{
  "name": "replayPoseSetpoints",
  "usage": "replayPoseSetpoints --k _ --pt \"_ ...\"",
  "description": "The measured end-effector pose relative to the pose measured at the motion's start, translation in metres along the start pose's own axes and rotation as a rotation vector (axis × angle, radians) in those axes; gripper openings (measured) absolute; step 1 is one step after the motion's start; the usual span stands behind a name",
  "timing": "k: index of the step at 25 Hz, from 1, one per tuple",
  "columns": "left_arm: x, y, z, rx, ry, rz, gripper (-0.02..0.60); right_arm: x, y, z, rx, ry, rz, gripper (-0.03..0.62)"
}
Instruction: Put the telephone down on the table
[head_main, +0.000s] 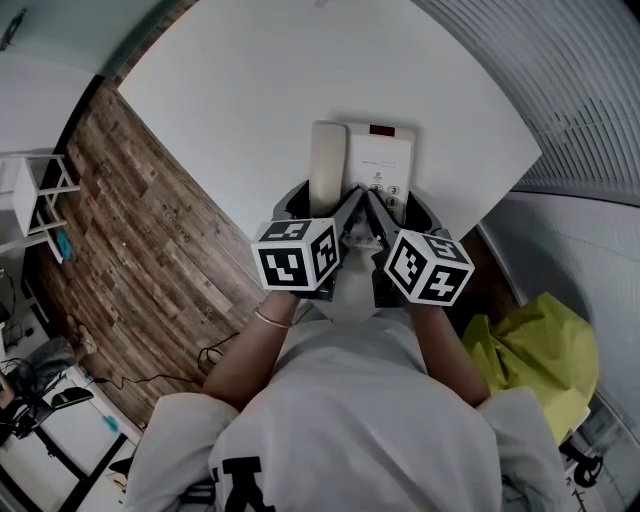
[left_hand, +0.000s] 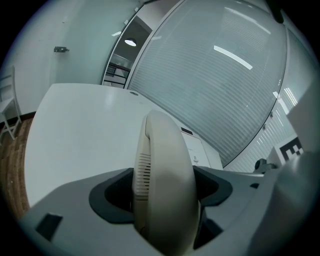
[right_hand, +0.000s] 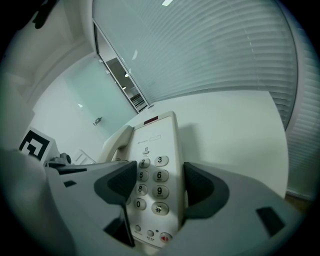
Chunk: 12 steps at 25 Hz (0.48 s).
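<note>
Centre-left, the left gripper (left_hand: 165, 192) is clamped across the cream handset (left_hand: 162, 150). Beside it, the right gripper (right_hand: 154, 184) pinches the keypad half of the telephone (head_main: 378, 160), which is over the white table's (head_main: 230, 90) near edge. It is likely light, stiff, smooth plastic, and the handset may sit loose, so holding both parts seems wise.

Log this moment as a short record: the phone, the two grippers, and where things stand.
telephone: cream desk set at the near edge of the white table
handset: lies along the telephone's left side
left gripper: jaws closed on the handset
right gripper: jaws closed on the telephone, across its keypad
set down or lifted: cannot tell from these views
</note>
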<state>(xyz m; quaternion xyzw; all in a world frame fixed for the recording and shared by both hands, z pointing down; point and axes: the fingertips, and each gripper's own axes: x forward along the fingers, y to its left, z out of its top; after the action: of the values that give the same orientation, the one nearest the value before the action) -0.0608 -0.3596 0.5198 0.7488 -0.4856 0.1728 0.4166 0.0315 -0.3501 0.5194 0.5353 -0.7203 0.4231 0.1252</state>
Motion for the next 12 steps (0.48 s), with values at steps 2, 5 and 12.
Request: replayPoseSetpoints --k 2,5,12 --pt "0.0006 0.0003 0.0004 0.000 0.005 0.002 0.357 0.0005 -0.0002 0.0005 -0.002 -0.003 0.000 0.305" --pt "0.0019 0.0003 -0.0005 -0.004 0.011 0.009 0.357 0.0012 -0.0013 0.0004 -0.007 -0.001 0.003 0.305" --pt "0.0020 -0.0001 -0.0003 0.006 0.002 0.010 0.356 0.0011 -0.0016 0.0001 -0.018 -0.017 0.009 0.305"
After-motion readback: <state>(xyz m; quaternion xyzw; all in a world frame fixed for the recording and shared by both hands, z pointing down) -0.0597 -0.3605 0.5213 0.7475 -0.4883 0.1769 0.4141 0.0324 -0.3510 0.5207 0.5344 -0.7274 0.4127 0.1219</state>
